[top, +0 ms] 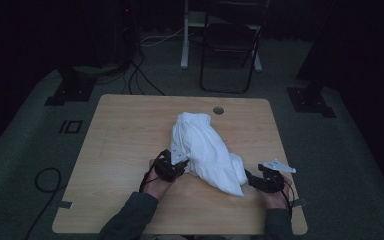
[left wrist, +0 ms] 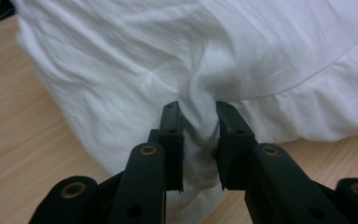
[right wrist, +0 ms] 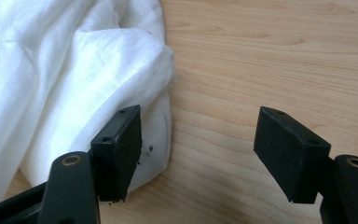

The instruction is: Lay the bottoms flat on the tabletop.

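Left claw (left wrist: 199, 140) pinching a fold of white cloth (left wrist: 177, 60), right claw (right wrist: 198, 154) wide open, beside its edge.

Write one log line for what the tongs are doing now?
left tongs: pinching white cloth | right tongs: open beside cloth | table: wooden

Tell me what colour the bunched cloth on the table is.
The cloth is plain white, clearest in the left gripper view.

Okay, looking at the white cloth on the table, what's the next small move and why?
Probably close the right gripper on the white cloth's near edge. Its jaws stand open with only one pad against the fabric, while the left gripper already pinches a fold.
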`<state>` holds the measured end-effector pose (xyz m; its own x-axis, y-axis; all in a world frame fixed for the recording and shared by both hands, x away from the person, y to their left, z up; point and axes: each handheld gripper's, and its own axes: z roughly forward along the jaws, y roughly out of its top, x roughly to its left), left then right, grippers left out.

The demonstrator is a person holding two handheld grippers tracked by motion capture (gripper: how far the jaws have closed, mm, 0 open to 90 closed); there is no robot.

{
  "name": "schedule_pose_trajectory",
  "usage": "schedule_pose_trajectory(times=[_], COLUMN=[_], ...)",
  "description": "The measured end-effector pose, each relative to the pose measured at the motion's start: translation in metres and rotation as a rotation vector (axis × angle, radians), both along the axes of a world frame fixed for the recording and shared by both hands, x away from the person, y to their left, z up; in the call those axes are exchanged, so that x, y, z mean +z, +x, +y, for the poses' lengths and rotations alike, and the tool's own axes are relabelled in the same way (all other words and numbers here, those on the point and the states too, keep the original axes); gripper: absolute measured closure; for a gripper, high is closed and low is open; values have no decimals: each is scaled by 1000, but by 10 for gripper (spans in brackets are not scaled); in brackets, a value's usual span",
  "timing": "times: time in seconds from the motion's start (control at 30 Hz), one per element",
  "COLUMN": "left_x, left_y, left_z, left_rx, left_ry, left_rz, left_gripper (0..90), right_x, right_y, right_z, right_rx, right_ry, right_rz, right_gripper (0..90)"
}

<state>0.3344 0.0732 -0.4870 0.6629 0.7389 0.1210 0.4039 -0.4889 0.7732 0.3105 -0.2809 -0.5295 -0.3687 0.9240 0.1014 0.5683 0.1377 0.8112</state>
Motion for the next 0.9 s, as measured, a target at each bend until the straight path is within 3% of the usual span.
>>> schedule_pose_trajectory(times=[0.3,0.57,0.9], left_x=[6,7,2], left_y=[1,-1,-2], left_z=[23,43,77], left_rx=[53,88,170], left_ry=[-30,-15,-26], left_rz=[-9,-18,-3], left_gripper=[750,749,748], right_x=[3,2,1], right_y=[-2,-2,-1], right_z=[-1,-1,-1], right_rx=[-4,-9,-7], right_ry=[4,2,-9], right_rz=[-22,-16,-8], right_gripper=[319,320,320])
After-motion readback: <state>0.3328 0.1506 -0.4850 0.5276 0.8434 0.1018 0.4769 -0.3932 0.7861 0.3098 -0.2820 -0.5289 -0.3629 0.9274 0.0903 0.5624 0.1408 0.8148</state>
